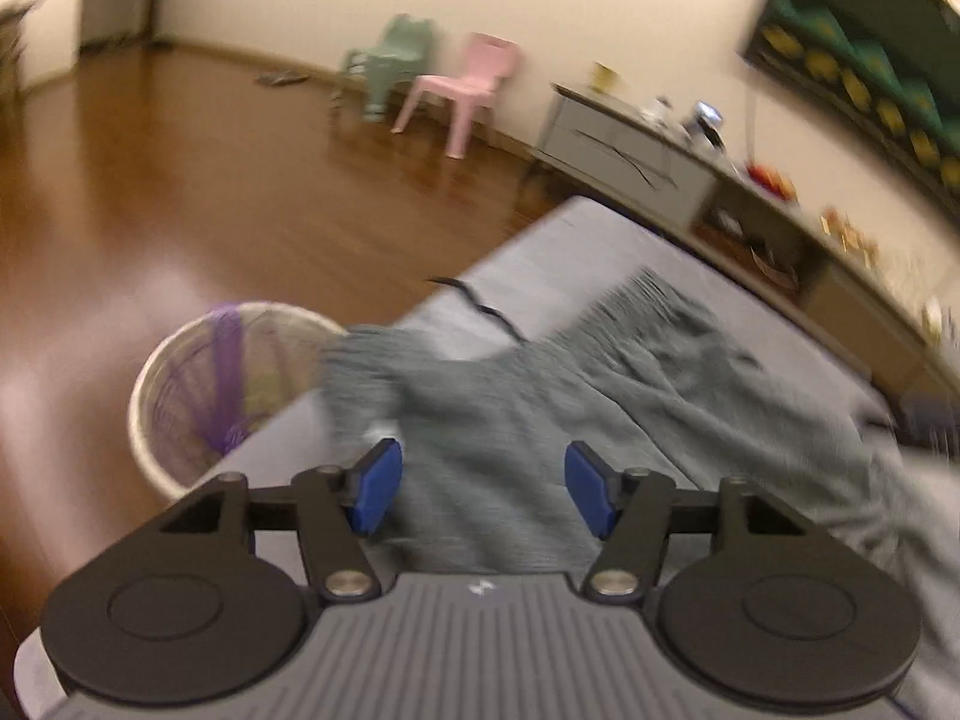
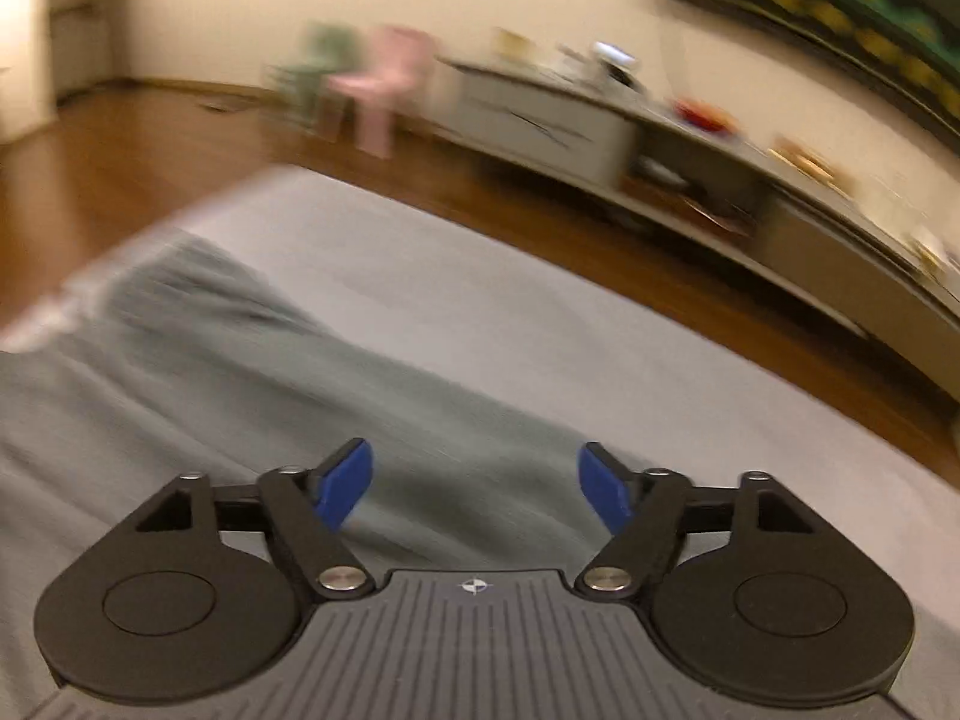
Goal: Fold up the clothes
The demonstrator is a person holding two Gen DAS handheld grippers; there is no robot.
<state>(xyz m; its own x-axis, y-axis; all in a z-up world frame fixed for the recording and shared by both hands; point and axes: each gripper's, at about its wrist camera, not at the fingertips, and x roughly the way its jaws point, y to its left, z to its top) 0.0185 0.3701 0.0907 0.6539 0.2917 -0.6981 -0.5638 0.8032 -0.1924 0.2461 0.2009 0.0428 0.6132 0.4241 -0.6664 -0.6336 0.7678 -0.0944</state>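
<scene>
Broadly, a wood floor [image 1: 180, 180] fills the upper left of the left wrist view, and a grey-covered bench [image 1: 576, 240] runs from the lower left toward the right edge. Along the wall at the upper right stands a long low cabinet [image 1: 630, 150] with small clutter on top, too blurred to name. On the bench lies the task's thing, a grey-green garment [image 1: 540, 420], rumpled and spread across the middle and right of the frame; in the right wrist view the same garment [image 2: 240, 372] stretches from the left edge down to the centre. A round wastebasket [image 1: 198, 390] with a purple liner sits on the floor beside the bench, at the left. Two small chairs, a pink chair [image 1: 468, 90] and a green chair [image 1: 396, 60], stand by the far wall. The left gripper [image 1: 483, 495] hangs over the cloth with jaws apart, gripping nothing; the right gripper [image 2: 477, 495] likewise has its jaws spread wide and empty above the garment.
</scene>
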